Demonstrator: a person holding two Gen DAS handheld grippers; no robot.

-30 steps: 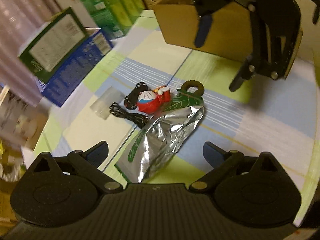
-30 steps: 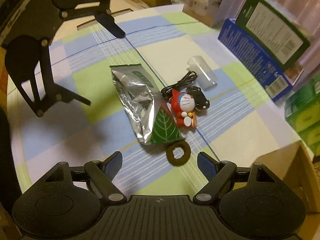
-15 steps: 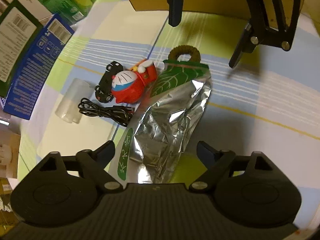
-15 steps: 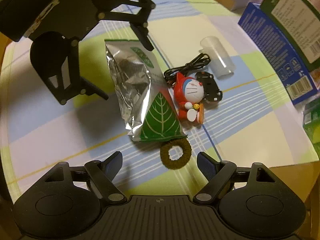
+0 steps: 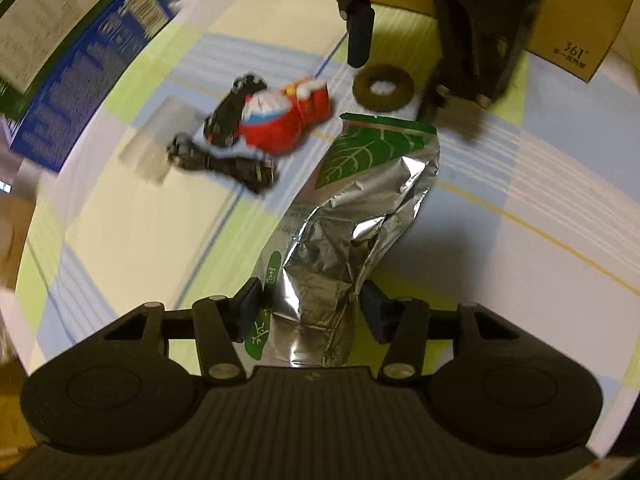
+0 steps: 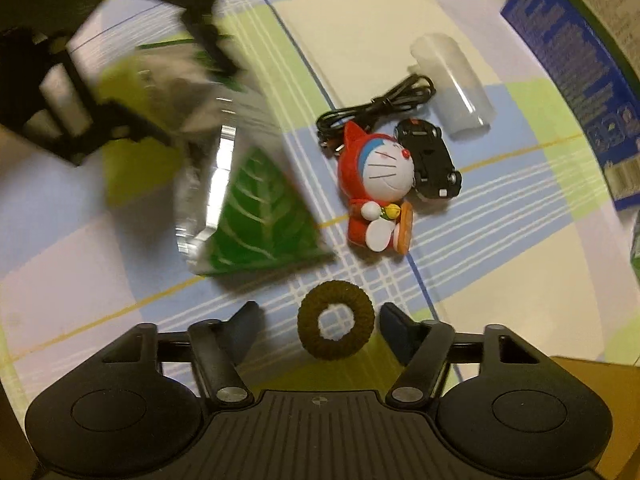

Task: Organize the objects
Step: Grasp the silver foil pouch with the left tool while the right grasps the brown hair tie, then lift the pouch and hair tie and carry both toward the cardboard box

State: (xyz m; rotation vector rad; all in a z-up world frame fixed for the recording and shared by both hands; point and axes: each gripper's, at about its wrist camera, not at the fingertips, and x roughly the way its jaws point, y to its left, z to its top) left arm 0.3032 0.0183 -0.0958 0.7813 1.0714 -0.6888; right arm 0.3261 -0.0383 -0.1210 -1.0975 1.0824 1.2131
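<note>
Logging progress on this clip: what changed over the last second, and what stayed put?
The left tool came down and closed its fingers on the foil pouch, dragging it off the brown hair tie. The right tool dropped to straddle that hair tie, jaws open. The red figurine, toy car, black cable and clear cup stayed in place.

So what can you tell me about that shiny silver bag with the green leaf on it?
The bag is a crinkled, silvery foil pouch with a green leaf printed at one end and a green label near the other. It looks mostly empty and creased. The left gripper has its fingers closed on the labelled end. The leaf end points toward a brown hair tie, not touching it. It blurs in the right wrist view.
</note>
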